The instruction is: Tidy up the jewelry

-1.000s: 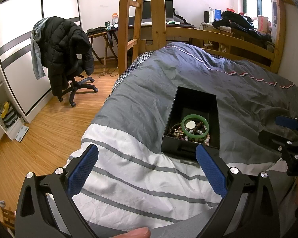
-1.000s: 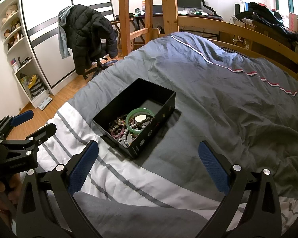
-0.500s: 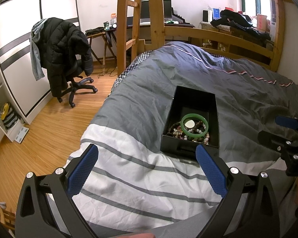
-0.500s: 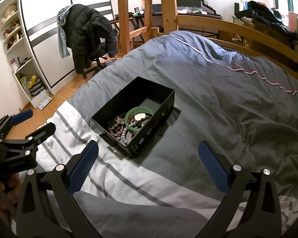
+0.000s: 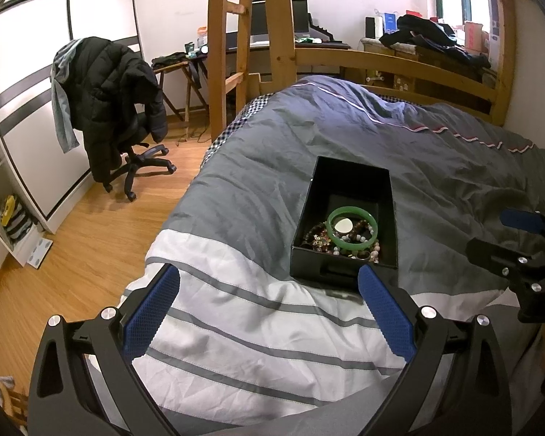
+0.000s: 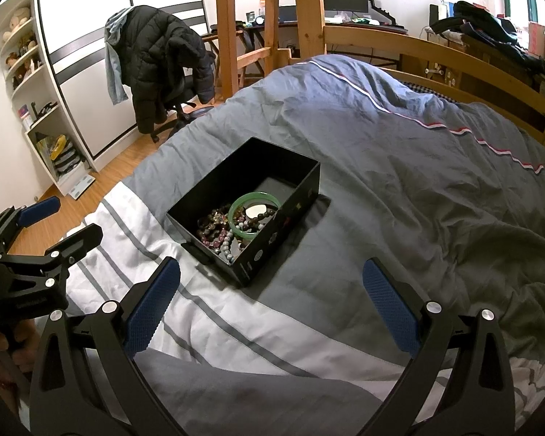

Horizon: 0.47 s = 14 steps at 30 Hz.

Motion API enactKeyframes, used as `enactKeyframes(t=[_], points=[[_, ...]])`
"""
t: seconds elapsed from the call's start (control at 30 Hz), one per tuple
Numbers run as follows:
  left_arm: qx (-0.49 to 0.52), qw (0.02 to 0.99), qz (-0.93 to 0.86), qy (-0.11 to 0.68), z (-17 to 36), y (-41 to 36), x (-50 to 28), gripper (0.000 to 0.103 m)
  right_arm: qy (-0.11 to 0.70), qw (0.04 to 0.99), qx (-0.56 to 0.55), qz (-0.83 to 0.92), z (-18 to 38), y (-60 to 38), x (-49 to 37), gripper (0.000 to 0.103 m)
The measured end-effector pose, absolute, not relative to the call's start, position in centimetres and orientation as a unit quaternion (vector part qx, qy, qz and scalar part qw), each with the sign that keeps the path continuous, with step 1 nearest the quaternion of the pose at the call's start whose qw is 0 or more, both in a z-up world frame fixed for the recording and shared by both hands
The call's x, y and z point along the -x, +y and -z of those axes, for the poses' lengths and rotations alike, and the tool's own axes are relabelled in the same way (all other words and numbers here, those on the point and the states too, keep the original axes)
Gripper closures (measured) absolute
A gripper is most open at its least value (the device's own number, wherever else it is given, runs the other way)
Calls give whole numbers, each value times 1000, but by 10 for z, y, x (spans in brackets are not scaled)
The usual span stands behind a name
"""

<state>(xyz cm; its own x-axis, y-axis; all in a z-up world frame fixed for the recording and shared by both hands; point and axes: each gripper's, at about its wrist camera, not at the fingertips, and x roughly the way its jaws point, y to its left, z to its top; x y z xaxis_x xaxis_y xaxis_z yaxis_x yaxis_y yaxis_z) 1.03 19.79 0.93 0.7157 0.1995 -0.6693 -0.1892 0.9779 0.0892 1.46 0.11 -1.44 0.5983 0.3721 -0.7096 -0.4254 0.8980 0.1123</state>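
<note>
The left tool (image 5: 269, 312) and the right tool (image 6: 270, 305) are both wide open and hold nothing. Just past them, a black box (image 5: 348, 178) sits on the bed (image 5: 258, 189). All the jewelry I can see is in it: a green bangle (image 5: 352, 227) lies on a heap of beads (image 6: 218, 230). This could be finished or waiting to be sorted. The tangled beads are hard to tell apart.
</note>
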Motion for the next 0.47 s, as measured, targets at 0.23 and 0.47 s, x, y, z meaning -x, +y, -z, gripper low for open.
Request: enactKeyframes(t=[0.23, 0.47], points=[[-16, 925, -101, 365, -10, 197, -12, 6, 389, 893, 33, -223, 18, -1, -12, 4], [-14, 924, -100, 368, -11, 199, -14, 6, 389, 893, 36, -224, 17, 0, -13, 4]])
